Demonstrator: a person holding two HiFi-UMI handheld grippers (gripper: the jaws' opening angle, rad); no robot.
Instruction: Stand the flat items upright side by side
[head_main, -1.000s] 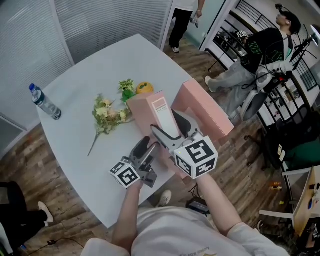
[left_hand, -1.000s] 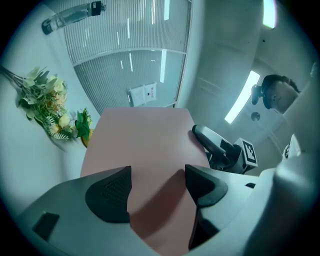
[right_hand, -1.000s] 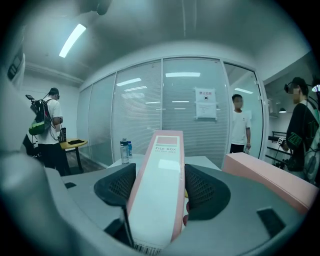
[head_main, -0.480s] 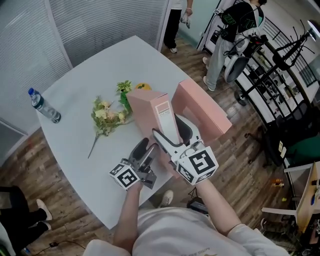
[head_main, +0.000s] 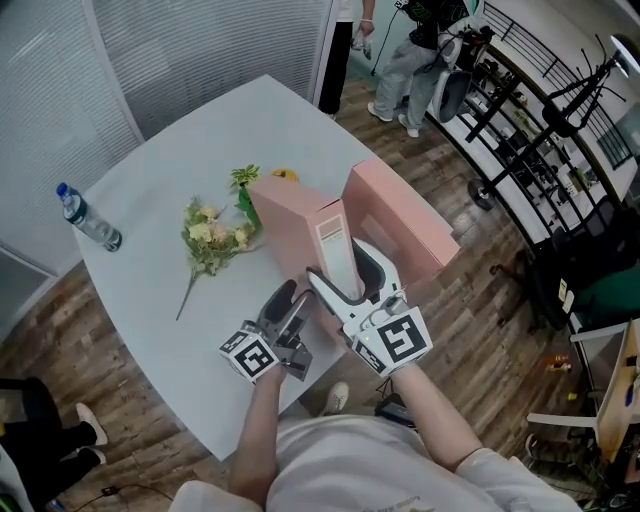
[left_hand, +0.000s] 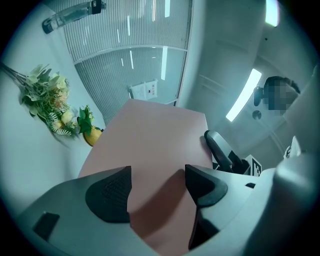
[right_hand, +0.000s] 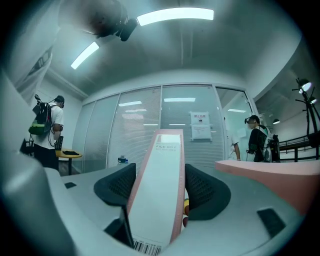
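Observation:
Two pink file boxes stand on the white table (head_main: 170, 150). The nearer file box (head_main: 290, 225) shows its white-labelled spine (right_hand: 165, 160) toward me. My right gripper (head_main: 343, 270) is shut on that spine, one pad on each side (right_hand: 157, 187). My left gripper (head_main: 292, 300) is open at the box's broad left face (left_hand: 150, 145), and its pads stand apart with nothing pinched (left_hand: 157, 187). The second file box (head_main: 400, 215) stands upright just to the right, also seen at the right edge of the right gripper view (right_hand: 280, 175).
A bunch of artificial flowers (head_main: 212, 235) and a yellow fruit (head_main: 285, 175) lie behind the boxes. A water bottle (head_main: 88, 218) lies at the table's left edge. The table's near edge is just below my grippers. People and metal racks (head_main: 520, 110) are beyond the table.
Both grippers and the held box stay almost where they were. People in the background have walked farther off toward the top of the view.

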